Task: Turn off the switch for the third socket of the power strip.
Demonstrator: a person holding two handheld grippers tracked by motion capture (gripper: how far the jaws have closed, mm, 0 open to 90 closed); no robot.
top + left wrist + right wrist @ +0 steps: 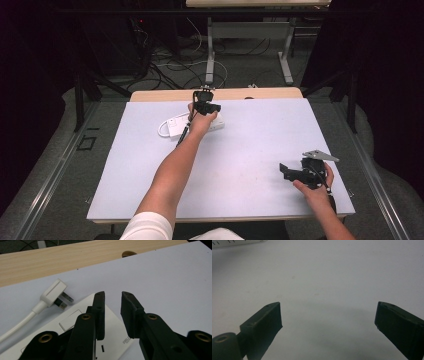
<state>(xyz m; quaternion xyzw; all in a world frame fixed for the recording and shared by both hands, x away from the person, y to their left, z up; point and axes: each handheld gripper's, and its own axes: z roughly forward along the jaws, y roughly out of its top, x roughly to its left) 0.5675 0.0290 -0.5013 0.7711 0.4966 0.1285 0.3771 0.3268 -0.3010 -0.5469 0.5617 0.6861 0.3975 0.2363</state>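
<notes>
1. Left gripper: jaws narrowly parted, holding nothing, over the white power strip at the table's far side.
2. White plug lies beside the strip.
3. Right gripper: jaws wide, empty.

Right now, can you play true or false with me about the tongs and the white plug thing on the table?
1. The left tongs hang over the white power strip. True.
2. The left tongs are squeezing the plug. False: the plug lies free on the white sheet, beside the strip, with nothing between the jaws.
3. The right tongs are wide open. True: only bare sheet shows between the jaws.
4. The right tongs are up at the far edge next to the strip. False: in the high view they sit near the person's side, at the right, well away from it.
5. The plug is pushed into the strip. False: its metal pins are showing.
</notes>
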